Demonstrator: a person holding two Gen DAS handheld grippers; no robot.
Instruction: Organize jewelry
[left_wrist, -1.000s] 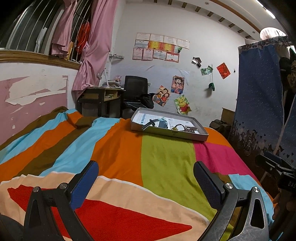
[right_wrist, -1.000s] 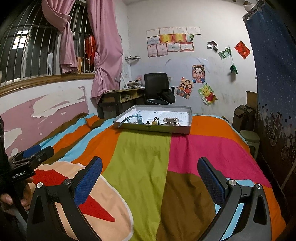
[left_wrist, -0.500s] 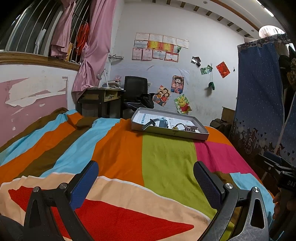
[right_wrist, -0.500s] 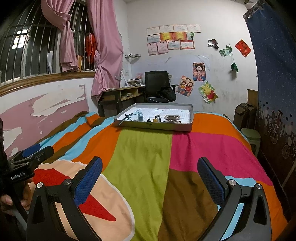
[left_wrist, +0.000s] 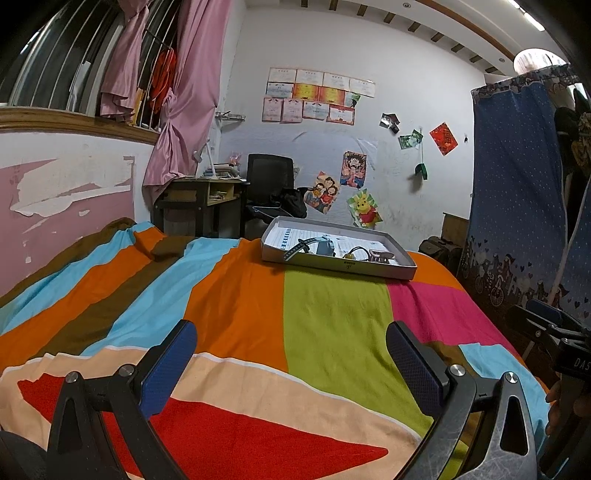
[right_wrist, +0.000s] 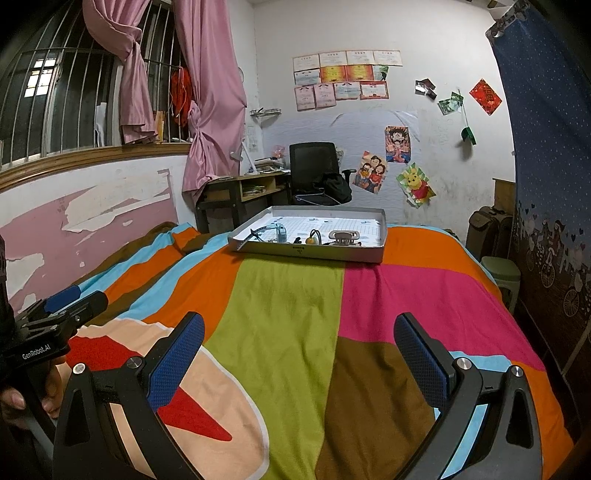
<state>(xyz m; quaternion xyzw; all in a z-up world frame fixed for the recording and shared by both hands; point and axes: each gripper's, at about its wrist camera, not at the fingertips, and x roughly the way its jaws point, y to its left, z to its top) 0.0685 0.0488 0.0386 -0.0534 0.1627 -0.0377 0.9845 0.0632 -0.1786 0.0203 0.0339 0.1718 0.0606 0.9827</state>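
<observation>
Grippers (left_wrist: 291, 354) (right_wrist: 299, 350) wide apart; tray (right_wrist: 306, 253) far.

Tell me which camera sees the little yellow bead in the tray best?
The right wrist view: the yellow bead sits clear on the white tray floor under its dark loop. In the left wrist view the bead is lower behind the tray's front wall and partly hidden. Both grippers hang open over the striped blanket.
</observation>
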